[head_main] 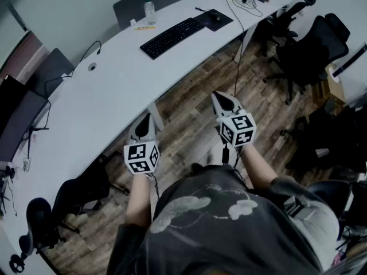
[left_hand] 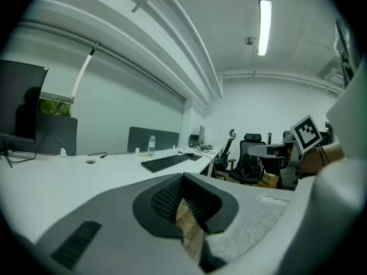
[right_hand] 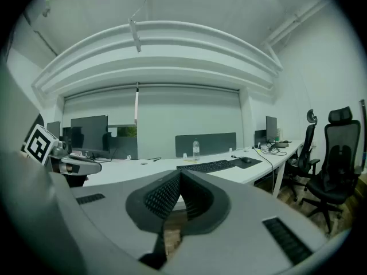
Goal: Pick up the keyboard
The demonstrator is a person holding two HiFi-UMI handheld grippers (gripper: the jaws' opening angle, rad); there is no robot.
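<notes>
Left tongs [head_main: 146, 118]: shut, empty, above the wooden floor [head_main: 189, 119] beside the worktop [head_main: 114, 79]
Right tongs [head_main: 217, 96]: shut, empty, right of the left pair
Keyboard [head_main: 172, 37]: flat on the far worktop, well apart from both tongs, left of the mouse [head_main: 215, 16]

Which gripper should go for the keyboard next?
Right, marginally. The right gripper is held further forward toward the keyboard than the left gripper. Both are shut, empty and short of it, so either must open first.
</notes>
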